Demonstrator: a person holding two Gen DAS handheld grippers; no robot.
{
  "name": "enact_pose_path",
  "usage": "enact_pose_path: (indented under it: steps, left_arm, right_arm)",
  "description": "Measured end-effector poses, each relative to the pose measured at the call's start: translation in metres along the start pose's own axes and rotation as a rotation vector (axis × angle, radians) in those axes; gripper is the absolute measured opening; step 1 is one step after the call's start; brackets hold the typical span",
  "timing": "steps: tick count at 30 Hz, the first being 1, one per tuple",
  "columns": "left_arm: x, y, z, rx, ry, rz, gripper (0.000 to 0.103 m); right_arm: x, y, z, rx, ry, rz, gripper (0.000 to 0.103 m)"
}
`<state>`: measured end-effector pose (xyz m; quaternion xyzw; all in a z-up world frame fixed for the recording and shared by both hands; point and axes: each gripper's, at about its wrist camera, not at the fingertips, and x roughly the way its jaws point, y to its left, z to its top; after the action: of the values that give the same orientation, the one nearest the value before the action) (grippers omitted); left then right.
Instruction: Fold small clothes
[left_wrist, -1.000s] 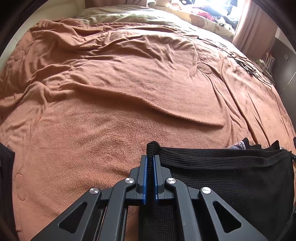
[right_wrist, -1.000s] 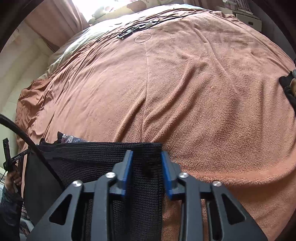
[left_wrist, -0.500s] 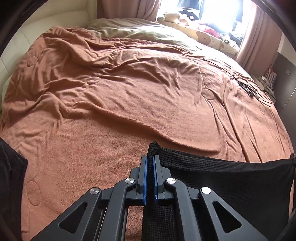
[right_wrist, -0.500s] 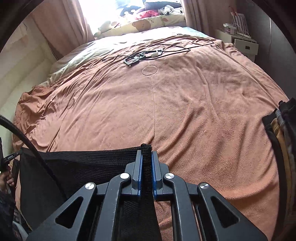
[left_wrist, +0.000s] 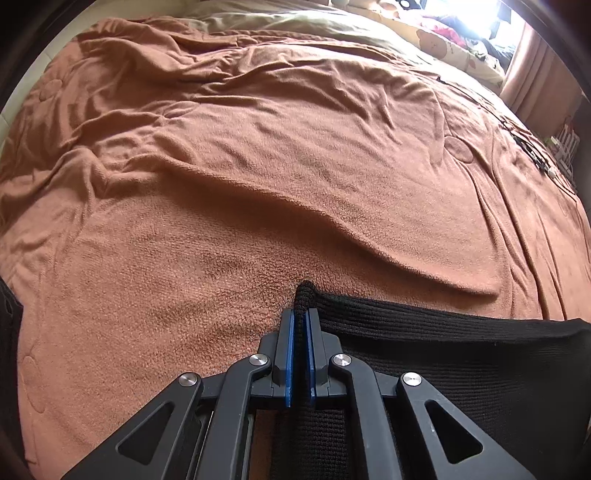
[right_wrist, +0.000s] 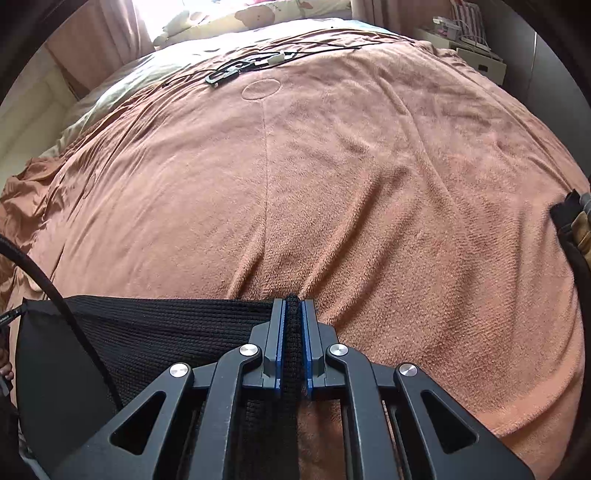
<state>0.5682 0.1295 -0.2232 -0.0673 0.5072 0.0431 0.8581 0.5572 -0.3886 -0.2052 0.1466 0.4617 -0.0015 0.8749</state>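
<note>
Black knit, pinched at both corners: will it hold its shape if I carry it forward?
Probably not: the black knit looks floppy, its edge sagging between the left gripper and right gripper. The ribbed weave likely stretches, yet seems unlikely to slip.

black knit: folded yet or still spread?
Spread, held taut. Left gripper and right gripper each pinch a top corner of the black knit; its top edge runs straight between them above the blanket.
</note>
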Motion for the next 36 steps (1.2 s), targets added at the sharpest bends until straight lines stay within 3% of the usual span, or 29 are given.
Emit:
enact_pose_path:
  steps: [2,4,5,6,7,8,11,15,20,31,36]
  left_arm:
    - [-0.005,-0.001,0.001,0.013,-0.009,0.0,0.011]
    - [-0.013,-0.001,0.0,0.026,-0.004,0.018,0.024]
    - [-0.019,0.0,-0.001,0.029,-0.008,0.034,0.034]
    - [-0.026,0.003,-0.002,0.028,-0.021,0.041,0.042]
    - [-0.034,0.005,-0.003,0.026,-0.036,0.039,0.046]
    - [-0.042,0.007,-0.006,0.024,-0.05,0.033,0.053]
    - [-0.067,0.01,-0.015,0.024,-0.088,0.018,0.066]
    - [-0.094,0.009,-0.035,0.04,-0.111,0.0,0.074]
    - [-0.117,0.004,-0.065,0.055,-0.121,-0.031,0.075]
    - [-0.141,-0.005,-0.13,0.065,-0.113,-0.14,0.074]
    - [-0.137,-0.013,-0.156,0.088,-0.076,-0.152,0.044]
  right_arm:
    - [-0.001,0.001,0.003,0.008,0.016,0.0,0.006]
    - [-0.006,0.003,0.004,0.004,0.03,-0.012,0.016]
    - [-0.01,0.006,0.003,-0.004,0.025,-0.027,0.031]
    - [-0.016,0.007,0.002,-0.012,0.016,-0.036,0.052]
    - [-0.024,0.007,0.001,-0.019,0.002,-0.04,0.065]
    - [-0.031,0.008,-0.002,-0.026,-0.013,-0.038,0.069]
    - [-0.052,0.013,-0.013,-0.041,-0.027,-0.01,0.069]
    - [-0.084,0.016,-0.032,-0.05,-0.069,-0.003,0.069]
    - [-0.122,0.009,-0.064,-0.037,-0.103,0.006,0.069]
    - [-0.16,0.023,-0.119,-0.094,-0.037,0.058,0.069]
    - [-0.172,0.034,-0.145,-0.155,-0.026,0.08,0.069]
